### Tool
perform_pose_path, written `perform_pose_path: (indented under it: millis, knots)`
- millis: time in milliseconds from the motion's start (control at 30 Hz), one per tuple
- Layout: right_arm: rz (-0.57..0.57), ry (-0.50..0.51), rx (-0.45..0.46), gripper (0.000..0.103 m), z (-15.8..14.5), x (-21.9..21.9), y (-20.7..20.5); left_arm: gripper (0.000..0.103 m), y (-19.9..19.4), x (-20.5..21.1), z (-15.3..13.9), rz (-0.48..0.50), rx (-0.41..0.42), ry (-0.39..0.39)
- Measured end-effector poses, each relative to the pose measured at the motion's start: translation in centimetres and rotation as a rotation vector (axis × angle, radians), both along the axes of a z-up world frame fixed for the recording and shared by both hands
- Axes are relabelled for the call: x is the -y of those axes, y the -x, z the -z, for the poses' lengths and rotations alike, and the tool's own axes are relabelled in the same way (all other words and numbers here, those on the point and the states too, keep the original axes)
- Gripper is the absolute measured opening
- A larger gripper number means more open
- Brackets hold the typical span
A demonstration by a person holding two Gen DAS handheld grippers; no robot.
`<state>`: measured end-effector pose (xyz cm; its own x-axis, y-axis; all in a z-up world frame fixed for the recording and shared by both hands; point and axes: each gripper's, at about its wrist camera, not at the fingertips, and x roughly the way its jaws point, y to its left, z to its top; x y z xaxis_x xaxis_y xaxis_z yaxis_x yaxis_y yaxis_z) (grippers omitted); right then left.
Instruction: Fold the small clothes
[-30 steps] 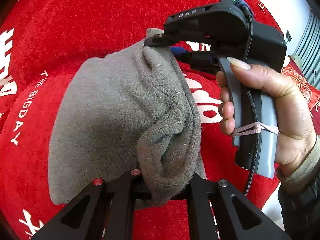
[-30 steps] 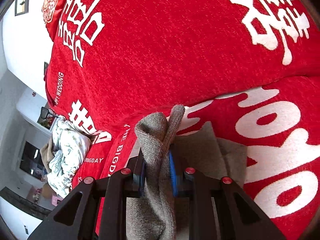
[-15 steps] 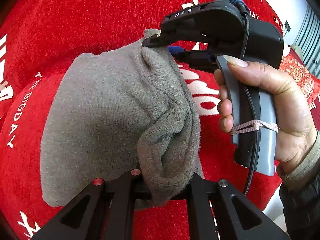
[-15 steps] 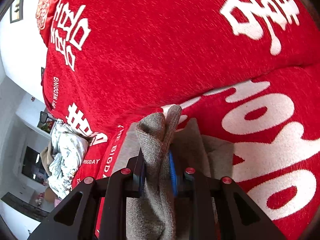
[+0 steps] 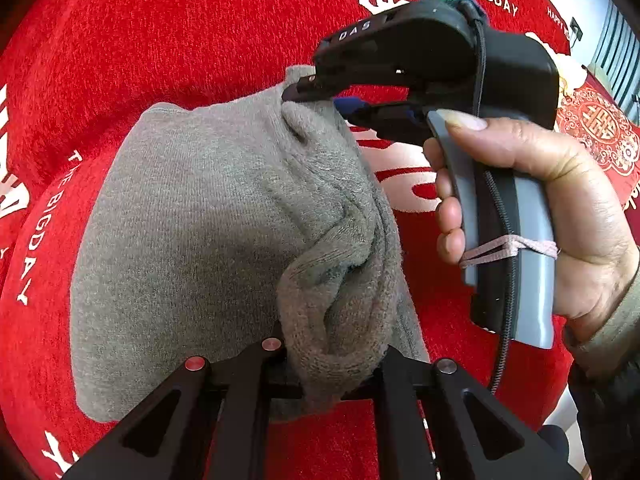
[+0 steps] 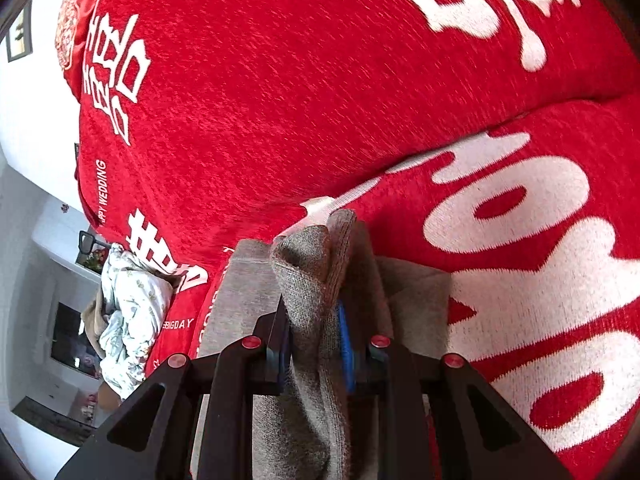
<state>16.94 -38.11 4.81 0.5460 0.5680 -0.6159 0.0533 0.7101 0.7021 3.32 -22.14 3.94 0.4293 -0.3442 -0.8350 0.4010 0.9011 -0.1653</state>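
Observation:
A small grey knit garment (image 5: 192, 240) lies spread on the red blanket (image 5: 200, 32). My left gripper (image 5: 332, 376) is shut on a bunched edge of it at the near side. My right gripper (image 5: 320, 98), held by a hand (image 5: 560, 200), is shut on the far end of the same raised edge. In the right wrist view the right gripper (image 6: 316, 332) pinches a grey fold (image 6: 312, 272) between its blue pads (image 6: 345, 344), with the rest of the garment below. The held edge stretches between the two grippers, above the flat part.
The red blanket (image 6: 280, 100) with white lettering covers the whole surface. A crumpled white patterned cloth (image 6: 128, 312) lies at the blanket's far left edge. A room with white walls and a dark screen (image 6: 68, 336) lies beyond.
Both grippers keep their hold. The raised edge and the grey garment have shifted a little to the right across the blanket; more of the garment lies flat at the left.

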Motion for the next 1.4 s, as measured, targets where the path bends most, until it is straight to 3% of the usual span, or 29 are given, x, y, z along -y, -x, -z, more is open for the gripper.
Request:
perform_pose_path:
  millis: [367, 667, 767, 800, 833, 900, 967, 1067, 1200, 1300, 1333, 1400]
  knots:
    - [0.032, 0.012, -0.052, 0.022, 2.3, 0.4, -0.2, 0.009, 1.5, 1.2, -0.3, 0.010, 0.038, -0.037]
    - [0.048, 0.075, -0.068, 0.023, 2.3, -0.1, -0.1, 0.010, 2.9, 1.2, -0.3, 0.018, 0.077, -0.039]
    - [0.072, 0.097, -0.080, 0.032, 1.8, 0.1, 0.1, 0.011, 3.0, 0.9, -0.5, 0.022, 0.060, -0.023]
    - [0.085, 0.111, -0.086, 0.039, 1.5, 0.3, 0.3, 0.023, 3.0, 0.6, -0.6, 0.025, 0.047, -0.011]
    - [0.093, 0.116, -0.090, 0.054, 1.2, 0.5, 0.5, 0.032, 3.0, 0.3, -0.7, 0.031, 0.029, 0.006]
    - [0.123, 0.129, -0.090, 0.078, 0.1, 1.3, 1.4, 0.080, 3.4, -0.6, -1.2, 0.032, 0.001, 0.035]
    - [0.132, 0.137, -0.048, 0.082, -1.3, 1.8, 2.4, 0.082, 4.1, -1.9, -2.5, -0.004, 0.043, 0.056]
    - [0.066, 0.120, 0.039, 0.082, -3.9, 1.3, 4.0, 0.082, 4.5, -3.4, -4.2, 0.023, 0.041, 0.101]
    - [-0.096, -0.066, 0.119, 0.082, -5.4, -0.5, 5.2, 0.082, 3.5, -6.2, -6.1, -0.045, 0.089, 0.152]
    - [-0.168, -0.150, 0.089, 0.082, -4.0, -2.2, 4.9, 0.082, 1.3, -8.5, -5.2, -0.123, 0.029, 0.209]
    - [-0.167, -0.137, 0.074, 0.082, -3.5, -2.4, 4.7, 0.082, 0.5, -8.9, -4.3, -0.159, 0.012, 0.177]
    - [-0.107, -0.015, 0.017, 0.082, -1.9, -2.4, 4.2, 0.082, -0.4, -9.1, -2.7, -0.203, 0.021, 0.052]
